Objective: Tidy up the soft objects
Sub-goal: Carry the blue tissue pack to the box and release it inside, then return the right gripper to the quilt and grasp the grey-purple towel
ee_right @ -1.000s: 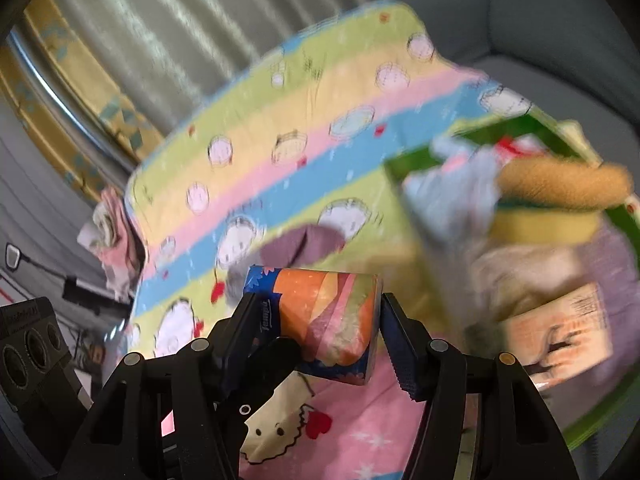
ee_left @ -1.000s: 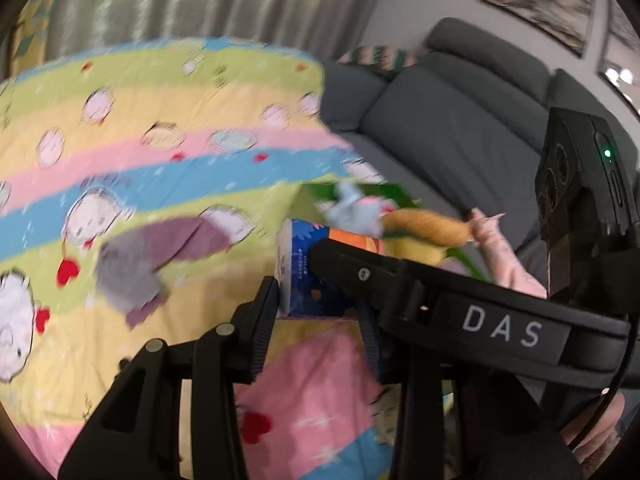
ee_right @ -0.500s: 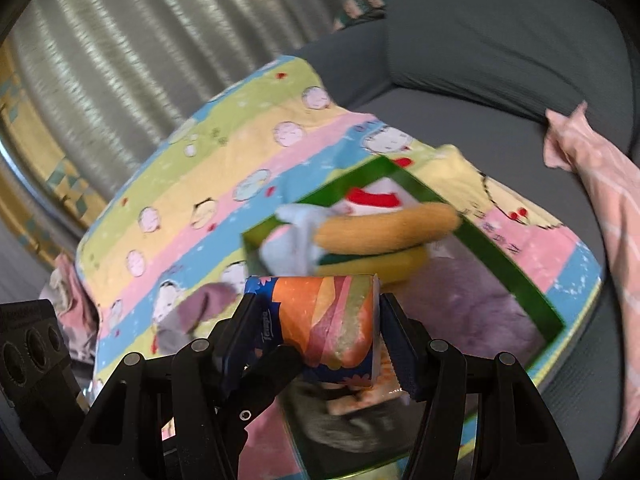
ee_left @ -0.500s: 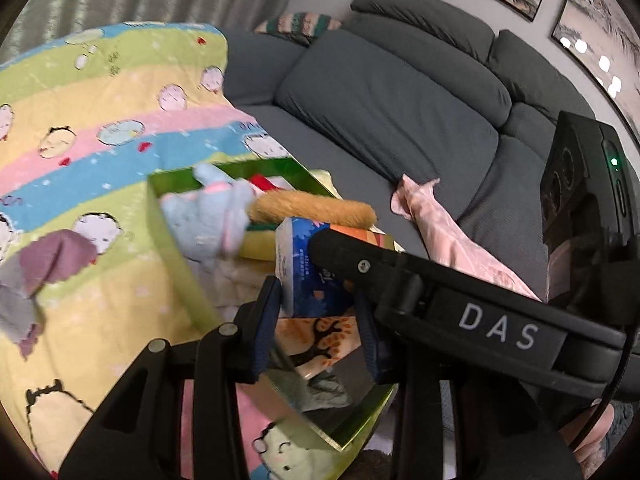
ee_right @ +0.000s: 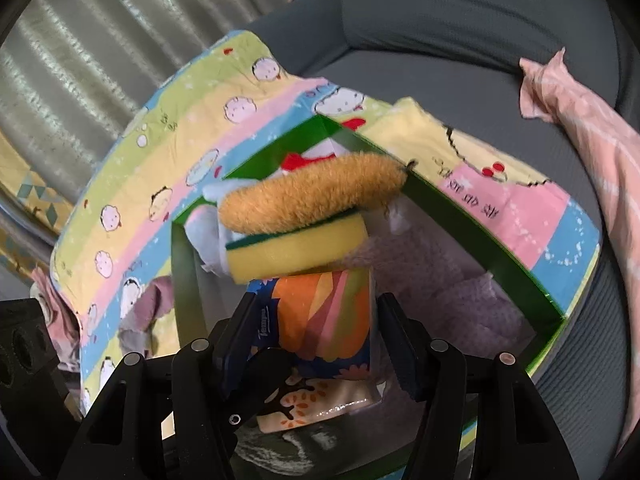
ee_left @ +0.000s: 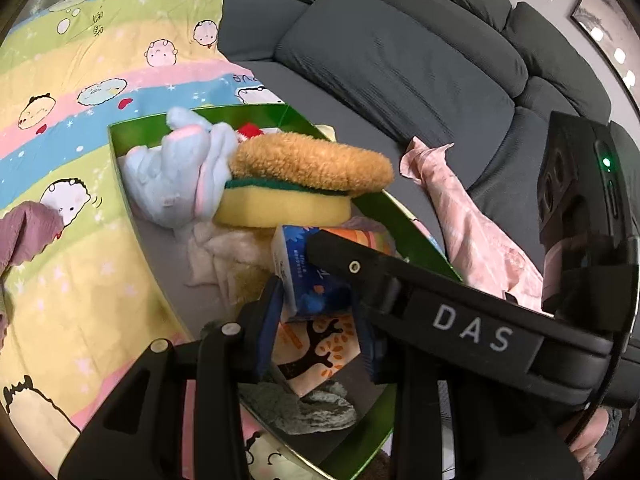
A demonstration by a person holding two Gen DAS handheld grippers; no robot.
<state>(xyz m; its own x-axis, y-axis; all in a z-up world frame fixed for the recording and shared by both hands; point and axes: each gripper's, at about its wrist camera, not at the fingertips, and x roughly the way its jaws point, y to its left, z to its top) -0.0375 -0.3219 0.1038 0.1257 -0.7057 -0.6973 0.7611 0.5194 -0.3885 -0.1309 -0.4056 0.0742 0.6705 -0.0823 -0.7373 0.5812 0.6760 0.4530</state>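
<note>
Right gripper [ee_right: 320, 322] is clamped on the tissue pack [ee_right: 326, 312], one finger pressed to each side, and it hangs just over the green box [ee_right: 516, 272], low above the near end. From the left wrist view the left gripper [ee_left: 316, 316] frames that same pack between its fingers, but whether they truly pinch it or just stand beside it I cannot tell; the right tool crosses in front and blocks the far side. Now the score so far: the box is well stocked. A yellow sponge [ee_left: 280, 208] sits near its middle with a tan plush [ee_left: 312, 162] lying on top, a pale blue soft toy [ee_left: 188, 176] slumps against the far left wall, a white cloth [ee_left: 224, 252] is crumpled on the floor of the box, and a second printed pack [ee_left: 320, 350] and a grey sock [ee_left: 304, 406] lie at the near end, right under the held pack. So most of the job looks done, and this pack appears one release away from joining them. What is left? A purple cloth [ee_left: 24, 228] lies out on the striped blanket [ee_left: 80, 80] to the left of the box, and a pink garment [ee_left: 468, 216] trails over the grey sofa [ee_left: 400, 64] on the right, both well apart from the box and both, I would judge, likely candidates for collection.
</note>
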